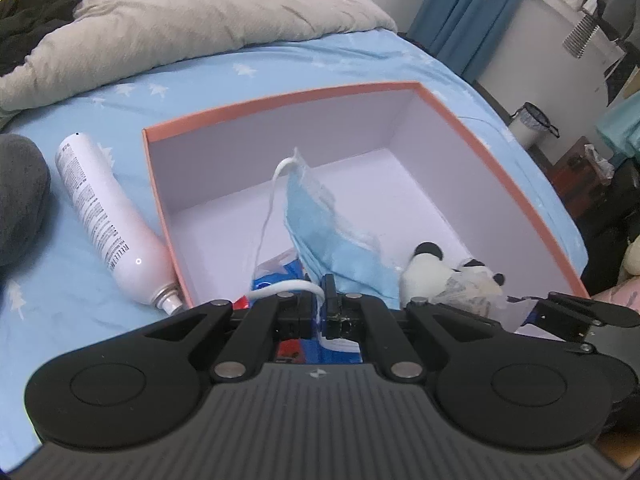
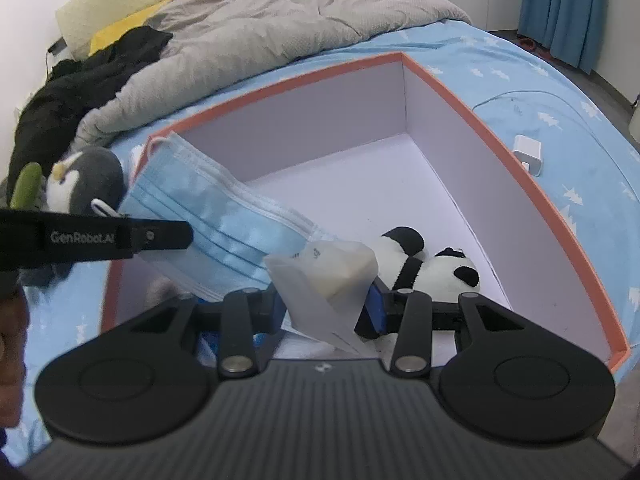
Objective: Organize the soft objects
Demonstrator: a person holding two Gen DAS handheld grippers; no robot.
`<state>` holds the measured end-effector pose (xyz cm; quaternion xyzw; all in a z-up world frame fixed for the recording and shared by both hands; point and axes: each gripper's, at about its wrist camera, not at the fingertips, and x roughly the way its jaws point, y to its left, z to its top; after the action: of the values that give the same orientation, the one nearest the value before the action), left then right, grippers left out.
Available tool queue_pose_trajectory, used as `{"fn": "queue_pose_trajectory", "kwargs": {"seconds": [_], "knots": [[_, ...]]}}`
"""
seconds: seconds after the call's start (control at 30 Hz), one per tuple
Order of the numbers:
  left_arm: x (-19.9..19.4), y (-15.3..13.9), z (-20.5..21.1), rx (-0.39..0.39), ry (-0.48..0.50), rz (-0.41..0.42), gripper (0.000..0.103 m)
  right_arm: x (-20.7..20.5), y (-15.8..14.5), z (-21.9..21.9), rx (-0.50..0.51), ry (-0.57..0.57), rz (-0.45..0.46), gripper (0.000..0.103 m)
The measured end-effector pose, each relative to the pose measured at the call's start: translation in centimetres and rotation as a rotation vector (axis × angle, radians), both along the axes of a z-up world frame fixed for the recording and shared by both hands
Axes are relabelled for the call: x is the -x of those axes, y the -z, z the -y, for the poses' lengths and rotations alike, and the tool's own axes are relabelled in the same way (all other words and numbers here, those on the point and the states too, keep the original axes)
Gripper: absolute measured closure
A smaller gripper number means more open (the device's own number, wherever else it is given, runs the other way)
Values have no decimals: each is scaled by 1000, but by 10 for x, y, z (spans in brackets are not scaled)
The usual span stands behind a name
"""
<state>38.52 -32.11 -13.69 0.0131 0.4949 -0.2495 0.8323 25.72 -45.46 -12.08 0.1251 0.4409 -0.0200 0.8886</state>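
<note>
The left gripper [image 1: 326, 300] is pinching the blue face mask [image 1: 320, 224] above the open box [image 1: 496, 160] — positioned for dropping it in. The right gripper [image 2: 326, 304] is clamping a translucent packet [image 2: 328, 276] above the toy panda [image 2: 432, 264] — already lying inside.

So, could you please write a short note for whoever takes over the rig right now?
Left hand-held gripper: shut on the blue face mask, held above the open orange-rimmed box.
Right hand-held gripper: shut on a translucent plastic bag, low over the box's near end.
Done: the panda plush lies on the box floor; a red and blue packet lies under the mask.
Left: release mask and bag into the box. The penguin plush is outside on the bed, beside the box. The white spray can also lies outside; it is not soft, so probably leave it.
</note>
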Motion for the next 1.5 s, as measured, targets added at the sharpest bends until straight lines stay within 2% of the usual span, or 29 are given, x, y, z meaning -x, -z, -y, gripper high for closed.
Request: {"fn": "queue_pose_trajectory", "kwargs": {"seconds": [0.17, 0.27, 0.3, 0.33, 0.37, 0.5, 0.53, 0.6, 0.67, 0.8, 0.83, 0.9, 1.3, 1.43, 1.5], "knots": [[-1, -2, -3, 5, -1, -15, 100, -3, 7, 2, 7, 12, -8, 58], [-1, -6, -5, 18, 7, -33, 96, -1, 5, 1, 24, 13, -13, 56], [0, -8, -6, 23, 8, -33, 87, 0, 5, 2, 27, 14, -15, 52], [1, -12, -8, 28, 9, -29, 70, 1, 2, 1, 34, 18, -16, 39], [4, -16, -10, 35, 10, -20, 62, 2, 0, 2, 40, 21, -11, 30], [16, -37, -20, 72, 19, 22, 56, 11, -14, 1, 66, 39, 11, 29], [19, -44, -22, 77, 20, 29, 49, 14, -18, 1, 65, 43, 21, 29], [27, -57, -29, 89, 25, 49, 41, 22, -26, -1, 61, 42, 39, 29], [38, -72, -36, 99, 27, 80, 39, 31, -36, -3, 60, 43, 60, 29], [63, -102, -49, 93, 35, 158, 29, 54, -61, -11, 56, 40, 117, 29], [70, -109, -54, 92, 26, 182, 29, 59, -67, -13, 61, 45, 132, 27], [83, -125, -64, 99, 14, 209, 29, 71, -80, -18, 69, 49, 158, 15], [165, -188, -104, 132, 32, 312, 29, 136, -128, -39, 69, 71, 274, 16], [191, -195, -115, 165, 26, 323, 29, 164, -141, -46, 75, 76, 322, 16], [205, -195, -118, 152, 27, 339, 29, 177, -145, -48, 74, 80, 338, 16]]}}
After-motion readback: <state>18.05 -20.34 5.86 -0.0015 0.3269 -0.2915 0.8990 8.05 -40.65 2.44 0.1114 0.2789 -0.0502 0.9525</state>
